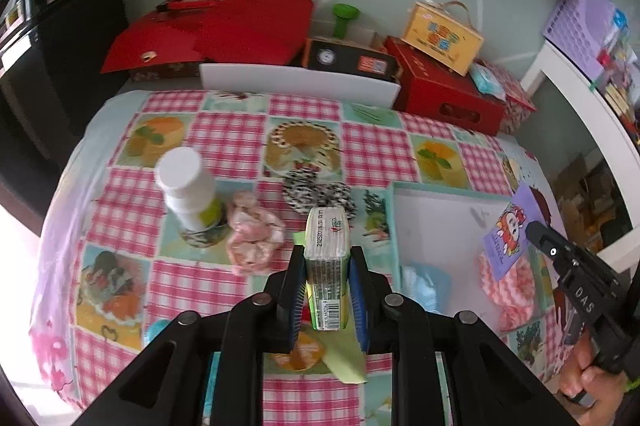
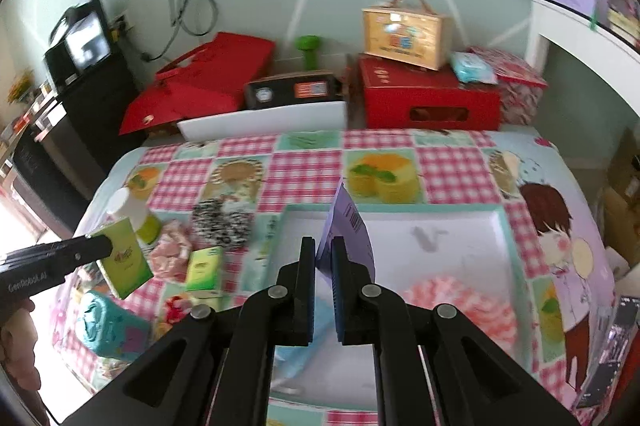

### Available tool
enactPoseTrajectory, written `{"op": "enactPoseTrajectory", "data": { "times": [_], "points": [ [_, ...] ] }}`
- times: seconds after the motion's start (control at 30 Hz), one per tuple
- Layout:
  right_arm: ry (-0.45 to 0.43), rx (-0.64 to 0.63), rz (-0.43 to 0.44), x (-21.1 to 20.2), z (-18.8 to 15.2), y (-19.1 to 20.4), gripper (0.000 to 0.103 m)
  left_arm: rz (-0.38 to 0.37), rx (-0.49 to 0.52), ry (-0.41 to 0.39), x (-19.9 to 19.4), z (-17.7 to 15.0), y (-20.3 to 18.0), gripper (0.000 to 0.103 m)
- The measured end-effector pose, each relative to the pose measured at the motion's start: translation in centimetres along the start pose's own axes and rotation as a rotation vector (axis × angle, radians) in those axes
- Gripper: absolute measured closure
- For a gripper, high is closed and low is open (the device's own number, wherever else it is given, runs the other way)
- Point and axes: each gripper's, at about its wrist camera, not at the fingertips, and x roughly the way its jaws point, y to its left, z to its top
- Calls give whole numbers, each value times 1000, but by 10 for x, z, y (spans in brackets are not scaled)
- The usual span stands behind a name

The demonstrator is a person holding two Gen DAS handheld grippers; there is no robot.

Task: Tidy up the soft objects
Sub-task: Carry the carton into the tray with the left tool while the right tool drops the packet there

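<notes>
Left tool (image 1: 326, 286) clamped on green tissue pack (image 1: 326, 266); right tool (image 2: 323, 266) clamped on purple packet (image 2: 346, 230).

My left black plastic gripper (image 1: 325, 276) is showing blue ribbed pads (image 1: 357, 300) | silver round pivot screws | my right black gripper (image 2: 323, 272) is wearing white "DAS" lettering | dark ring on my right hand (image 1: 588, 378).

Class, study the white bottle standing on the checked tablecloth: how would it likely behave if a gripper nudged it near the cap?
The white bottle stands tall on a narrow base, so a high nudge would probably tip it. Being round, it may then roll across the tablecloth. It looks like rigid plastic, likely stiff.
</notes>
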Motion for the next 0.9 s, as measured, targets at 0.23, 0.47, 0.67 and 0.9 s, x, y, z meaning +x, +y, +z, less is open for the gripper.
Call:
{"op": "enactPoseTrajectory", "data": {
  "times": [0.23, 0.47, 0.67, 0.9],
  "points": [
    [-12, 89, -76, -9, 1, -57, 95, -25, 63, 16, 19, -2, -41, 81],
    [-20, 159, -147, -14, 1, -104, 95, -54, 126, 34, 43, -4, -79, 81],
    [12, 190, -193, 3, -2, -127, 95, -60, 168, 57, 69, -5, -105, 81],
    [59, 180, -247, 32, -4, -130, 95, -49, 197, 77, 98, -7, -121, 81]
  ]
}}
